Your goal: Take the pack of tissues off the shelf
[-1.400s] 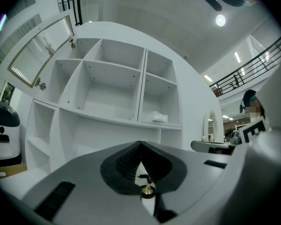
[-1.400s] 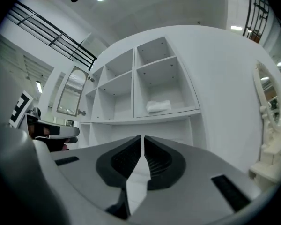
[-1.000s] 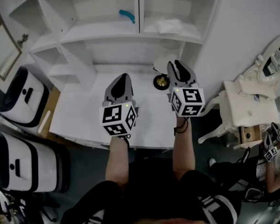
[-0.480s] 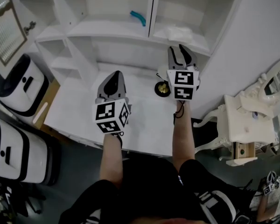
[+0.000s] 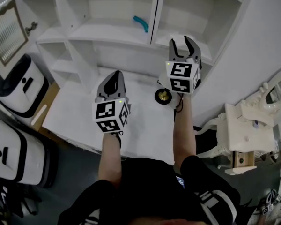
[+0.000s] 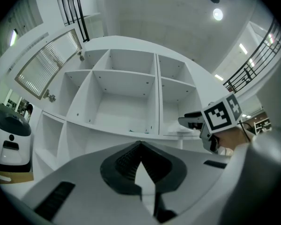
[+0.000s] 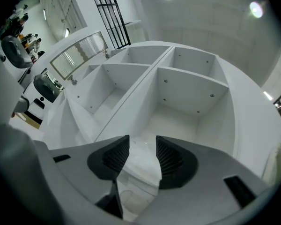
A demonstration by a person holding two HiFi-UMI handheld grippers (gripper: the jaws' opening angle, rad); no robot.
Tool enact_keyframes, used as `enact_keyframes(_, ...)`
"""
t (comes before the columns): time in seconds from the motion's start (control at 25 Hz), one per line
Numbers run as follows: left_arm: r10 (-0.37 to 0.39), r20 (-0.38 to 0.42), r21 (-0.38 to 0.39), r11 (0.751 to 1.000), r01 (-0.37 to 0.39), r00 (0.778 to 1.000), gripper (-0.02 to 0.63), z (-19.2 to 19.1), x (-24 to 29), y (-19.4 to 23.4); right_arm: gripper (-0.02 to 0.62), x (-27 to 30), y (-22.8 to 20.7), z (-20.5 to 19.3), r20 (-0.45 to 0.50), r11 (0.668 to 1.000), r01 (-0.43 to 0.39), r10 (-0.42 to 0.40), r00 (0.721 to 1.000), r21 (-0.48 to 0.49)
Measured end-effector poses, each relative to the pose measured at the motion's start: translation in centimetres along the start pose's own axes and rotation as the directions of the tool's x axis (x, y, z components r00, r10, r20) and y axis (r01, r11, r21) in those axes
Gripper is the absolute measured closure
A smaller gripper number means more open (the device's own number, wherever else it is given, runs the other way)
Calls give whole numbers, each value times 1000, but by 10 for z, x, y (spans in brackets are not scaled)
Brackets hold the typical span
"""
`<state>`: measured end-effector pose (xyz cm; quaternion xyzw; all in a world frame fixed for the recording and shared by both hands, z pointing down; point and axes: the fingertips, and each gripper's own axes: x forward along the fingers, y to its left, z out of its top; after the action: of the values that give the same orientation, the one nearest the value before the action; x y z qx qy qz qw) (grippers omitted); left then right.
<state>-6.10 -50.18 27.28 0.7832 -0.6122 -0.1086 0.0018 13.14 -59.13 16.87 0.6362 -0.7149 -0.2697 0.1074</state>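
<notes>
The white pack of tissues [image 7: 139,165] lies on the floor of the right shelf compartment [image 5: 202,40]. In the right gripper view it sits just ahead of and between the two jaws. My right gripper [image 5: 181,42] is raised to that shelf, its jaws opening, and its pads do not touch the pack. From the head view the gripper hides most of the pack. My left gripper [image 5: 113,76] hovers over the white desk [image 5: 75,111], lower and to the left. It is shut and holds nothing. The left gripper view shows the right gripper [image 6: 189,121] at the shelf edge.
A teal curved object [image 5: 141,22] lies in the neighbouring shelf compartment. On the desk below the right gripper stands a small black and gold round thing [image 5: 163,96]. White and black machines [image 5: 18,90] stand at the left, with white furniture [image 5: 246,125] at the right.
My right gripper has risen from over the desk up to the right shelf compartment, and its jaws have spread apart. The left gripper has stayed about where it was.
</notes>
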Motion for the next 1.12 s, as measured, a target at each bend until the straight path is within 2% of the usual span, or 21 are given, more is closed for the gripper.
enact_keyframes(0.24, -17, 8, 11, 1000, 17, 1000, 597, 3, 17, -8, 419, 21, 1, -12, -70, 998, -54, 52, 996, -24)
enact_keyframes(0.4, -37, -20, 9, 999, 37, 999, 597, -7, 21, -16, 427, 23, 6, -25, -101, 996, -89, 88, 991, -1)
enact_keyframes(0.56, -39, -29, 10, 999, 39, 999, 597, -11, 18, -18, 522, 21, 11, -29, -140, 992, -119, 114, 984, -28)
enact_keyframes(0.68, -36, -23, 12, 999, 36, 999, 597, -8, 12, -16, 559, 19, 11, -33, -150, 993, -111, 105, 983, -35)
enact_keyframes(0.84, -29, -22, 10, 1000, 29, 999, 597, -4, 3, -11, 569, 4, 7, -24, -85, 997, -72, 72, 994, 13)
enact_keyframes(0.96, -34, -26, 6, 999, 34, 999, 597, -5, -2, -13, 571, -15, 3, -10, -21, 999, -35, 36, 999, 8)
enact_keyframes(1.12, -55, -39, 2, 998, 55, 998, 597, -9, -7, -20, 571, -44, 4, 5, 53, 998, -44, 41, 998, 53)
